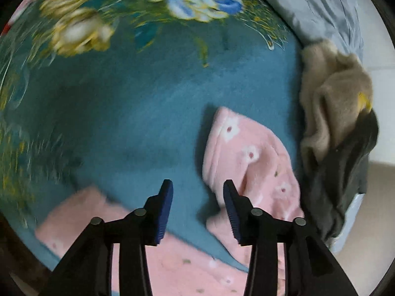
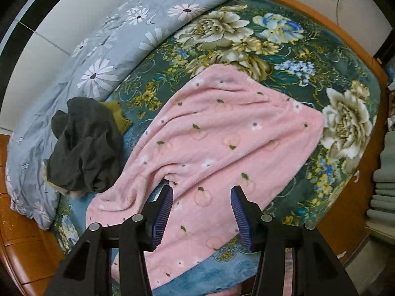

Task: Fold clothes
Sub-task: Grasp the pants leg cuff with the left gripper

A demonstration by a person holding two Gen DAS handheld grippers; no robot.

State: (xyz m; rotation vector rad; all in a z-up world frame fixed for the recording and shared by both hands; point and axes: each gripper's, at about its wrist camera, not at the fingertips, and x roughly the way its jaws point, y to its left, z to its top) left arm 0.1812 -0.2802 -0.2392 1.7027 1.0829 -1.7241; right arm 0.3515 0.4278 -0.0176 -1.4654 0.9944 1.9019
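Right wrist view looks down a bed covered by a teal floral blanket with big cream and blue blossoms, and across it lie the pink fleece pajama pants, spread out flat with the waistband toward the far side and one leg running down toward the camera; the fabric is printed with small peaches, green leaves and white flowers. No brand, label or readable writing shows anywhere in either view. The right gripper hangs just above the near leg with its blue-padded jaws spread apart and nothing between them. To the left of the pants a crumpled dark grey garment sits heaped at the blanket's edge, partly on a light blue daisy-print quilt that runs along the white wall; an olive-green cloth peeks out behind the heap. An orange-brown wooden bed frame rims the mattress, and a stack of folded grey-green textiles stands at the far right (edge of the lens, hard to make out). In the left wrist view, much of it smeared by motion, the left gripper is likewise wide open and empty above the blanket, with a pink pant leg just to its right and a beige fleece garment piled with the dark one beyond.
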